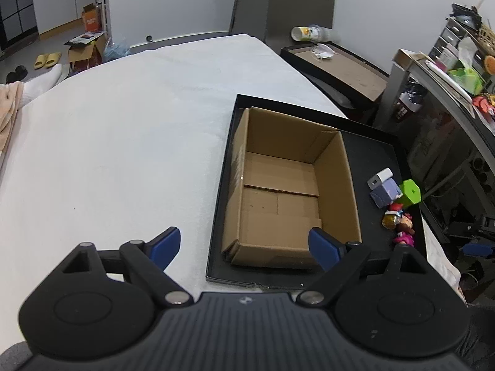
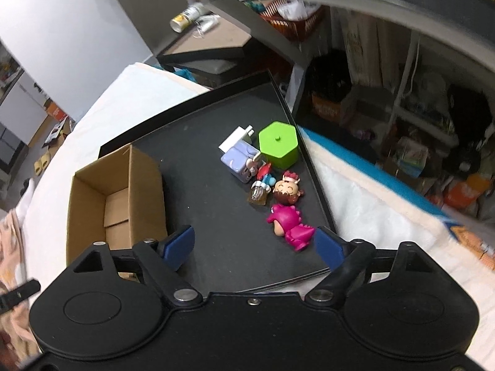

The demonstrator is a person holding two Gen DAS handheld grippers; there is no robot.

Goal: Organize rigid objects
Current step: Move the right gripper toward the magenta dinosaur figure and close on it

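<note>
An open, empty cardboard box stands on a black tray laid on a white bed. Beside the box on the tray lies a cluster of small objects: a green hexagonal container, a white charger, a lilac cube, a small glass bottle, a round-headed figurine and a pink dinosaur figure. My left gripper is open over the box's near corner. My right gripper is open just short of the pink dinosaur, nothing between its pads.
The white bed sheet spreads wide to the left of the tray. A dark side table with a cup lies beyond. A cluttered desk and shelves crowd the right side. A person's white sock rests at the bed's far left.
</note>
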